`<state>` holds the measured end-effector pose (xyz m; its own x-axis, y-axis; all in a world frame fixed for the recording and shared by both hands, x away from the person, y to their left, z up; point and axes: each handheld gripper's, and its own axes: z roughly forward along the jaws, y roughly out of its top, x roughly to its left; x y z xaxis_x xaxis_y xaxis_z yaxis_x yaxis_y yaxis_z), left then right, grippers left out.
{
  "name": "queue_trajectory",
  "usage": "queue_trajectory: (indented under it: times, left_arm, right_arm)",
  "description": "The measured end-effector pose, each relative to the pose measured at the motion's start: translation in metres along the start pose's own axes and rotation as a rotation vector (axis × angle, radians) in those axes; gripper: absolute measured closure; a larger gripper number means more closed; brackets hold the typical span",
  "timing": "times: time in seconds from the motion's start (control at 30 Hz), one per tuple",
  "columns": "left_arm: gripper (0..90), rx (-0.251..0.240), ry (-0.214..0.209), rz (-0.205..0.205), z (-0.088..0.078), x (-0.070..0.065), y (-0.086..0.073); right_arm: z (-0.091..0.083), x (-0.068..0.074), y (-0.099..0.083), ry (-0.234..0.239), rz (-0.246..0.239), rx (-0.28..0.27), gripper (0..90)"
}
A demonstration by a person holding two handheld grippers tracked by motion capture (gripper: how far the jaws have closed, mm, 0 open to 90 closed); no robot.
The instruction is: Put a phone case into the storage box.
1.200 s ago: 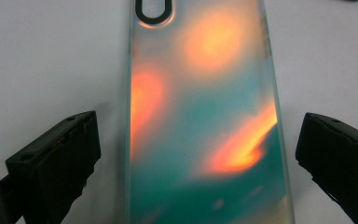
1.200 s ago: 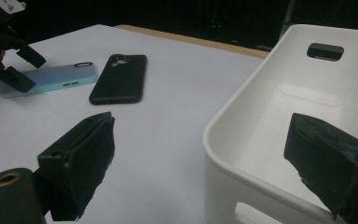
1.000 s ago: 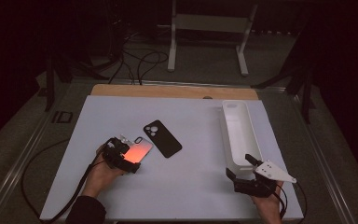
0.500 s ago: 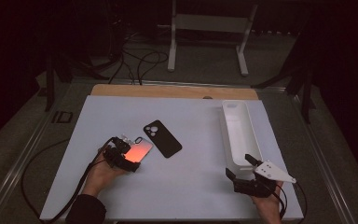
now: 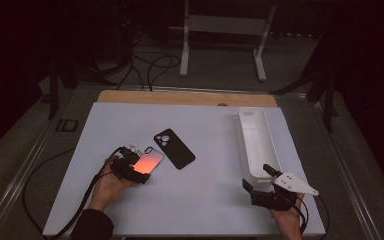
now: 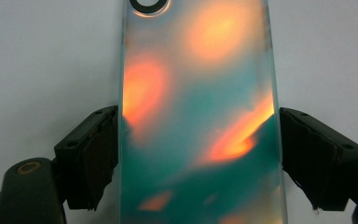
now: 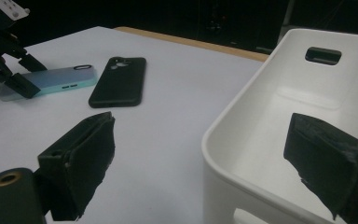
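A phone case (image 5: pixel 150 160) with an orange and teal sheen lies flat on the white table (image 5: pixel 205 200), at its left. My left gripper (image 5: pixel 139 168) has just been closing on the near end of this case (image 6: pixel 198 116). Its pads (image 6: pixel 98 149) now press on the two long edges. A black phone case (image 5: pixel 175 149) lies just to the right of it, back up. My right gripper (image 5: pixel 256 176) rests at the near right, open. Its jaws stand wide on either side of the near corner of a white bin (image 7: pixel 242 112) without touching it.
The long white bin (image 5: pixel 257 145) runs front to back along the table's right side and looks empty. A wooden strip (image 5: pixel 180 97) edges the far side. Cables and a metal stand (image 5: pixel 220 25) are on the floor beyond. In the right gripper view, the black case (image 7: pixel 119 81) and the left gripper (image 7: pixel 9 70) show farther off.
The left gripper's jaws have drawn in onto the edges of the orange and teal case. Neither hand has moved across the table.
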<state>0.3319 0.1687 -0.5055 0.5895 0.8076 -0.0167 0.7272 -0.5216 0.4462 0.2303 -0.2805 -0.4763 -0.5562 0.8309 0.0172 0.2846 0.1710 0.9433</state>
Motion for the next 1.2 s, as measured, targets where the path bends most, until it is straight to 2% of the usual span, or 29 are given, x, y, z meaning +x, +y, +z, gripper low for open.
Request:
queue_trajectory:
  times: [0.43,0.63,0.7,0.83,1.13,1.2]
  left_arm:
    - [16.9,-0.101,-0.009,-0.007,-0.024,-0.007,0.003]
    - [16.8,-0.148,0.0,0.013,-0.035,-0.012,0.011]
    - [16.8,-0.17,-0.011,0.027,-0.039,-0.014,0.013]
    - [16.8,-0.195,-0.007,0.05,-0.044,-0.022,0.017]
    - [16.8,-0.267,-0.019,0.089,-0.06,-0.036,0.029]
    - [16.8,-0.267,-0.019,0.089,-0.06,-0.036,0.029]
  right_arm:
    - [0.002,-0.004,0.008,0.003,0.016,0.001,8.4]
    - [0.003,-0.006,0.018,0.011,0.022,0.012,8.4]
    - [0.004,-0.007,0.021,0.015,0.029,0.013,8.4]
    - [0.007,-0.007,0.029,0.049,0.051,0.026,8.5]
    - [0.024,0.006,0.052,0.111,0.018,0.044,8.4]
    - [0.026,0.007,0.054,0.119,0.019,0.046,8.4]
